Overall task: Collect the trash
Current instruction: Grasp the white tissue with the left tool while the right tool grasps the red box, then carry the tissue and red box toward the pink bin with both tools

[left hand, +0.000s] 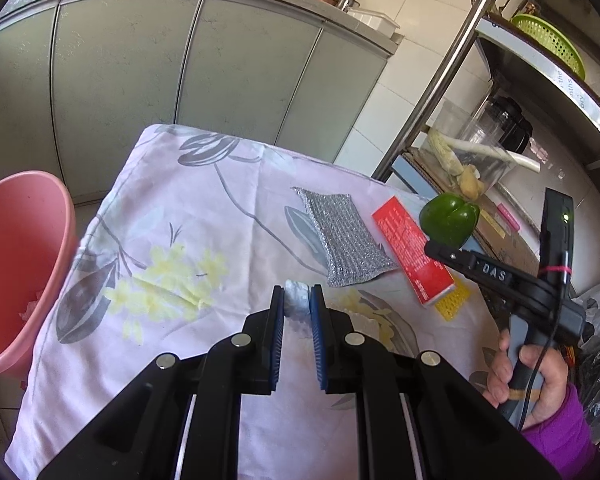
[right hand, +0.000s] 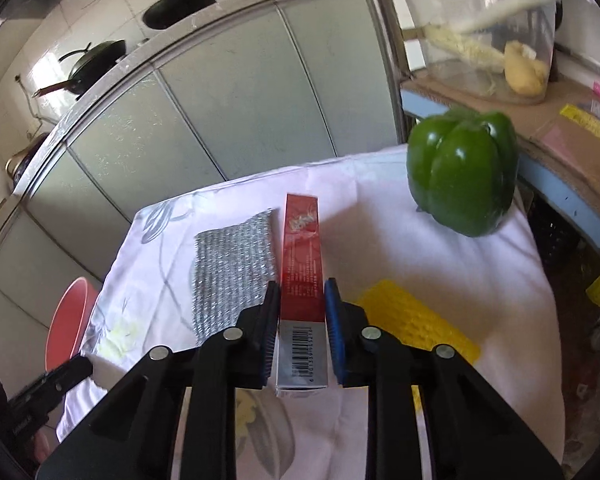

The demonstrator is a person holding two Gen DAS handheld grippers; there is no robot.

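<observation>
My left gripper [left hand: 298, 300] is shut on a crumpled white tissue [left hand: 297, 300], held above the floral tablecloth [left hand: 204, 208]. A pink bin [left hand: 20, 264] with some white scraps inside stands at the table's left edge. My right gripper [right hand: 302, 300] has its pads on both sides of a long red box [right hand: 302, 256] that lies on the cloth; the same box shows in the left wrist view [left hand: 410, 250]. The right gripper also shows in the left wrist view [left hand: 434, 248].
A silver scouring pad [right hand: 232, 268] lies left of the red box. A yellow mesh piece [right hand: 416, 320] lies right of it. A green pepper [right hand: 462, 172] stands at the far right corner. A metal shelf rack [left hand: 460, 40] with a clear container stands to the right.
</observation>
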